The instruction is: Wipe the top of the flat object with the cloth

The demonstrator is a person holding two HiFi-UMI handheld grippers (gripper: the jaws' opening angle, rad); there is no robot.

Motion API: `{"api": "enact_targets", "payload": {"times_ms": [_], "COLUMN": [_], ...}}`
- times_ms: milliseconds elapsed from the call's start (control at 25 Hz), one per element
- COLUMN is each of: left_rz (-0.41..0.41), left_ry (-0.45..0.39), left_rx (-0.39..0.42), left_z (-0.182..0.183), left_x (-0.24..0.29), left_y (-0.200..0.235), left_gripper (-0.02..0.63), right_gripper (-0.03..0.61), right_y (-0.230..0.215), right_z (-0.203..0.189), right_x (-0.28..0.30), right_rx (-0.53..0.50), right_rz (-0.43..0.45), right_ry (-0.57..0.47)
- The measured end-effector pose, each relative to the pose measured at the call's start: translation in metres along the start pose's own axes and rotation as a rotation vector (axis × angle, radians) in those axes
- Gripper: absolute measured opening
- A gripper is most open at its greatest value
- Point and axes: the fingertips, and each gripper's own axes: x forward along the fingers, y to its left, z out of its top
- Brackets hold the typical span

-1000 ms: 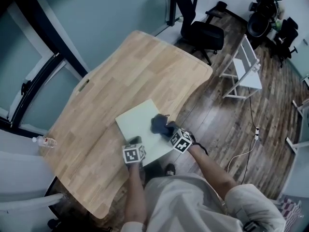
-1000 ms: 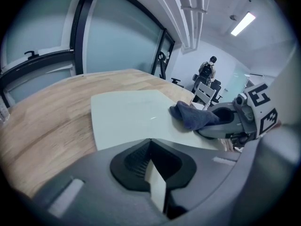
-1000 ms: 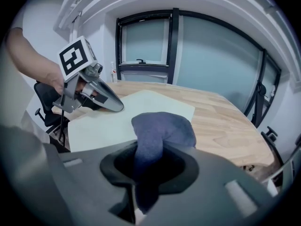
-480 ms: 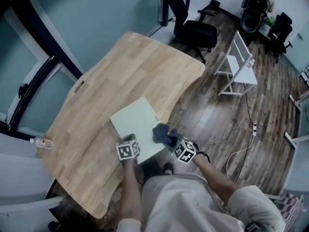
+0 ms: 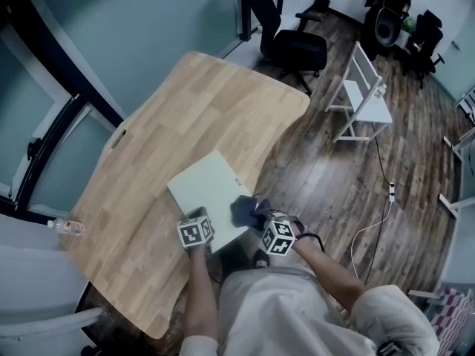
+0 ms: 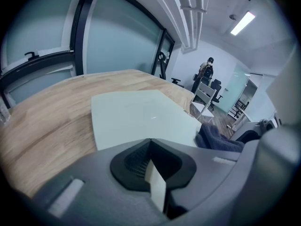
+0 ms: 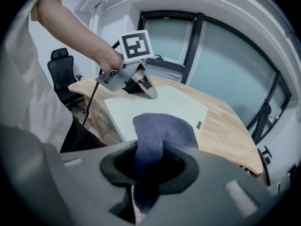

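A pale green flat board (image 5: pixel 208 191) lies on the wooden table (image 5: pixel 163 124), near its front edge. My left gripper (image 5: pixel 199 218) is at the board's near corner, jaws closed on the board's edge; the right gripper view shows it (image 7: pixel 149 93) pinching that corner. The board (image 6: pixel 136 114) fills the left gripper view beyond the jaws. My right gripper (image 5: pixel 258 215) is shut on a dark blue cloth (image 5: pixel 244 211), which rests at the board's near right edge. The cloth (image 7: pixel 162 131) bulges out of the jaws over the board (image 7: pixel 160 107), and it (image 6: pixel 218 138) also shows at the right of the left gripper view.
A water bottle (image 5: pixel 67 227) lies at the table's left edge. A black office chair (image 5: pixel 297 50) and a white stand (image 5: pixel 364 95) are on the wood floor beyond the table. A cable (image 5: pixel 371 228) trails on the floor at the right. A person (image 6: pixel 206 72) stands far off.
The right gripper has dragged the cloth back from the board's middle toward its near right edge. The left gripper has stayed on the board's near corner.
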Motion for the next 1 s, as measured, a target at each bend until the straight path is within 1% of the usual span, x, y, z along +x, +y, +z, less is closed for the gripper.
{"api": "enact_targets", "payload": {"times_ms": [160,240,360,640,920,1000], "left_rz": [-0.002,-0.007,-0.005,0.001,-0.003,-0.006], "left_ry": [-0.001,-0.001,0.0,-0.002,0.006,0.01], "left_rx": [-0.004,-0.006,-0.001,0.002,0.001,-0.003], "left_z": [0.001,0.001,0.001,0.001,0.001,0.0], "left_x": [0.0,0.0,0.0,-0.001,0.001,0.002], "left_y": [0.001,0.001,0.0,0.0,0.001,0.001], "left_gripper": [0.008,0.008,0.008,0.008,0.008,0.008], "right_gripper": [0.095,0.095,0.095,0.097,0.097,0.097], "right_y": [0.024,0.032,0.031,0.018,-0.017,-0.028], "right_z": [0.02,0.026,0.027,0.035,0.055,0.062], "right_x": [0.012,0.015,0.014,0.025,0.051,0.058], "right_rx": [-0.059,-0.046,0.001,0.008,0.05,0.078], "right_rz": [0.066,0.075,0.077,0.072,0.05,0.042], "right_ry": [-0.018,-0.035,-0.051,-0.043,-0.035,-0.04]}}
